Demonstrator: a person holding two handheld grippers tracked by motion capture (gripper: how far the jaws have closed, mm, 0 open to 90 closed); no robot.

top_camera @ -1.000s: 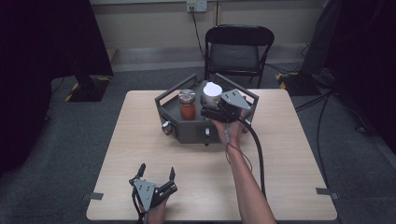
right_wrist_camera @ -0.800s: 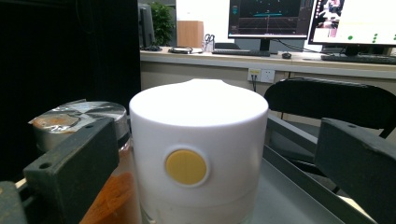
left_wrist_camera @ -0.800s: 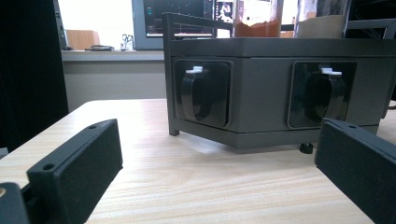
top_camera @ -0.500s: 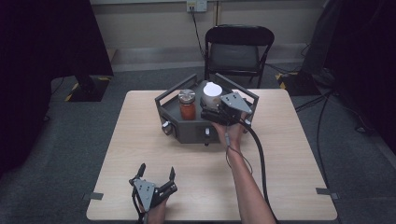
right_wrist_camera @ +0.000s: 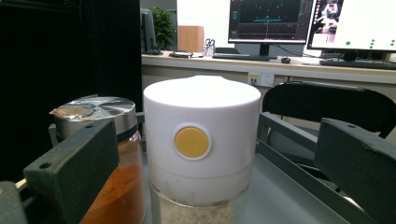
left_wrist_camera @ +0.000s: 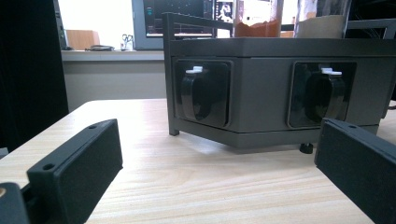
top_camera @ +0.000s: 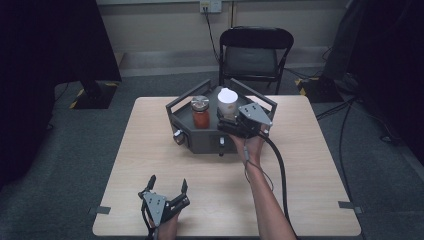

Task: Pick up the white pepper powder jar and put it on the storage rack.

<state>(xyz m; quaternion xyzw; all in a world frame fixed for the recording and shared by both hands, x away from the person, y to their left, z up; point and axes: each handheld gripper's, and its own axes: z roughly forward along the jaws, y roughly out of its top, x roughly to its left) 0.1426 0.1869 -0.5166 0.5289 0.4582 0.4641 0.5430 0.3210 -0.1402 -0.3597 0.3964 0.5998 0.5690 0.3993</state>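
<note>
On the table (top_camera: pixel 310 165), right claw (top_camera: pixel 226 121) flanks the white-lidded jar (top_camera: pixel 227 102).

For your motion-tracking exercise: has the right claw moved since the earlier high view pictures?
No clear move. In the high view the right claw sits at the white-lidded jar on the grey rack, as before, open; the left claw has not shifted either.

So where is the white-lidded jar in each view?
High view: white-lidded jar sits upper centre, on the grey rack.
Left gripper view: top right edge, its clear body above the rack.
Right gripper view: centre.
Shared landmark: the orange spice jar beside it.
</note>
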